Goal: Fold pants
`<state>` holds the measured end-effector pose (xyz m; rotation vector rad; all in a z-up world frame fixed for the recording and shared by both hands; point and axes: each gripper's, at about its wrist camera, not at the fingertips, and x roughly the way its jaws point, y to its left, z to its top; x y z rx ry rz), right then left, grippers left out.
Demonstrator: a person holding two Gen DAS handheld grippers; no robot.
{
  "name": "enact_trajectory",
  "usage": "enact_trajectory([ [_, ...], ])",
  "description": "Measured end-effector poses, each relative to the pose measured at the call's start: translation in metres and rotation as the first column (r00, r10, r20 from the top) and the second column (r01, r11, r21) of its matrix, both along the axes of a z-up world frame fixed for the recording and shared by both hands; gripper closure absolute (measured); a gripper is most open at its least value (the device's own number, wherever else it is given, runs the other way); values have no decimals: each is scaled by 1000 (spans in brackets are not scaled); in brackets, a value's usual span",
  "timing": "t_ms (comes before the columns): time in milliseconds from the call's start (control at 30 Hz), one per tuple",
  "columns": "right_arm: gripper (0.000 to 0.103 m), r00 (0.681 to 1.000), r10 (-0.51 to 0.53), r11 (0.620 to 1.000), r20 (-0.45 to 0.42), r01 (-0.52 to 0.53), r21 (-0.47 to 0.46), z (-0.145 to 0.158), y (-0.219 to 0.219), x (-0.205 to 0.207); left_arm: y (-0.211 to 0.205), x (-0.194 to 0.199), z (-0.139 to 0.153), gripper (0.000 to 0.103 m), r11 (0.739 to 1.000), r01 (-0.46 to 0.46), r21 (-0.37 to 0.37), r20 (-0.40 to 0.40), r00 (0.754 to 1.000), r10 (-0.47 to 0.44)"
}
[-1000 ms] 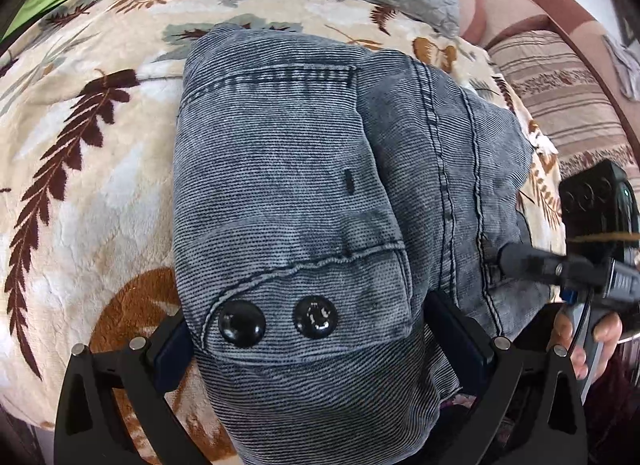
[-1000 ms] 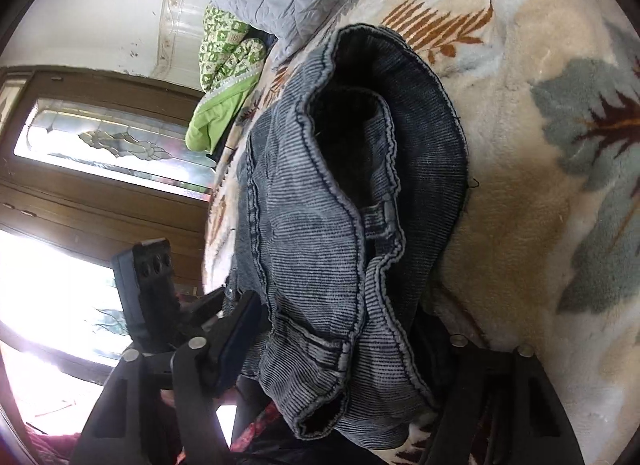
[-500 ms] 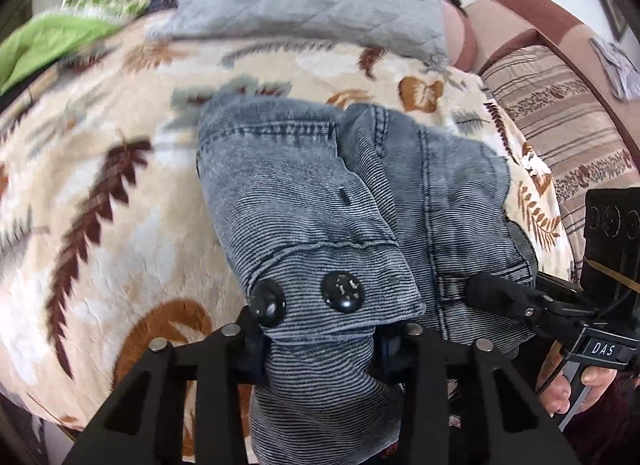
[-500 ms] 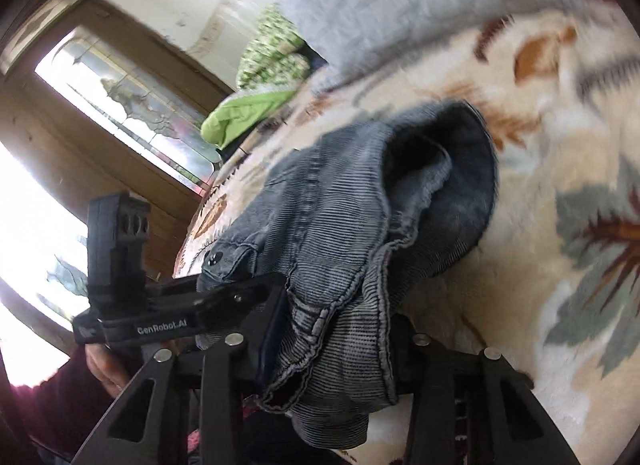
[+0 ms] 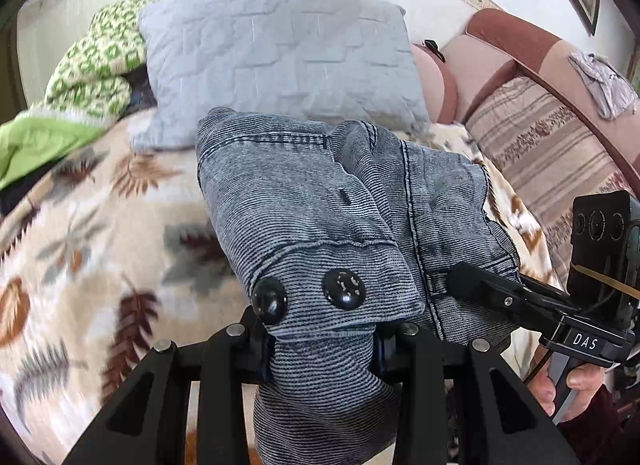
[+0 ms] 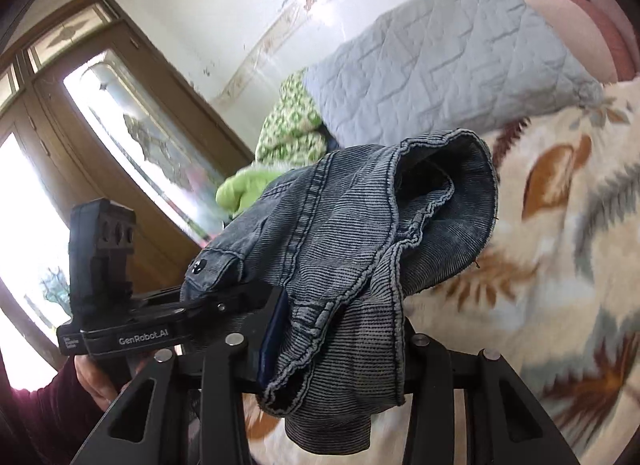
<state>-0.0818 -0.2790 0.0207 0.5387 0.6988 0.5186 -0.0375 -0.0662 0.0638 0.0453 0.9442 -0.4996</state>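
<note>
The pants (image 5: pixel 320 209) are grey-blue denim, bunched and folded, lifted off the leaf-print blanket (image 5: pixel 100 249). My left gripper (image 5: pixel 320 341) is shut on the waistband end by two black buttons (image 5: pixel 344 289). My right gripper (image 6: pixel 336 345) is shut on another edge of the pants (image 6: pixel 360 233), with the hem hanging over its fingers. The right gripper shows in the left wrist view (image 5: pixel 520 301) at the pants' right side. The left gripper shows in the right wrist view (image 6: pixel 168 317) at the left.
A grey quilted pillow (image 5: pixel 276 61) lies at the head of the bed, just behind the pants. A green patterned blanket (image 5: pixel 92 73) is bunched at the back left. A striped sofa (image 5: pixel 552 137) stands on the right. A wooden door with glass (image 6: pixel 120 137) is on the left.
Both grippers closed on the pants and raised them off the blanket. The views have tilted up toward the pillow and wall.
</note>
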Motion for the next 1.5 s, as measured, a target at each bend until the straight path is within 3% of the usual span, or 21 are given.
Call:
enact_trajectory([
  [233, 60, 999, -10, 1000, -37, 10, 20, -14, -15, 40, -7, 33, -14, 65, 1000, -11, 27, -9, 1000, 11],
  [400, 60, 985, 42, 994, -165, -26, 102, -50, -2, 67, 9, 39, -42, 65, 996, -74, 45, -59, 995, 77],
  [533, 60, 953, 129, 990, -275, -108, 92, -75, 36, 61, 45, 18, -74, 65, 988, -130, 82, -147, 979, 141],
  [633, 60, 936, 132, 991, -326, -117, 63, -91, 53, 54, 56, 9, -100, 53, 985, -116, 129, -160, 978, 136],
  [667, 60, 932, 117, 993, -344, -107, 49, -97, 53, 55, 56, 10, -104, 44, 984, -118, 136, -158, 978, 139],
  [700, 52, 924, 96, 995, -371, -87, 41, -103, 50, 59, 57, 12, -105, 37, 983, -125, 132, -170, 974, 146],
  [800, 44, 892, 51, 995, -448, -8, 97, -115, 30, 50, 62, 14, -102, 32, 983, -135, 121, -212, 964, 159],
  [900, 40, 916, -75, 997, -394, 66, -38, -90, 17, 28, 70, 2, -82, 29, 981, -133, 145, -161, 974, 156],
  [967, 40, 931, -157, 986, -328, 131, -98, -70, 8, 0, 75, -15, -59, 25, 965, -171, 197, -59, 981, 186],
  [1067, 40, 944, -238, 964, -228, 201, -174, -36, 9, -36, 77, -42, -20, 18, 956, -202, 213, 100, 978, 185],
  [1200, 40, 955, -292, 912, -45, 264, -314, 29, 35, -64, 69, -74, 38, 8, 946, -240, 216, 287, 942, 174],
  [1333, 38, 938, -335, 874, 90, 344, -342, 95, 46, -89, 70, -101, 94, 2, 937, -280, 208, 440, 883, 166],
  [1500, 33, 930, -317, 854, 186, 366, -370, 150, 76, -120, 86, -131, 137, 1, 942, -294, 162, 496, 849, 180],
])
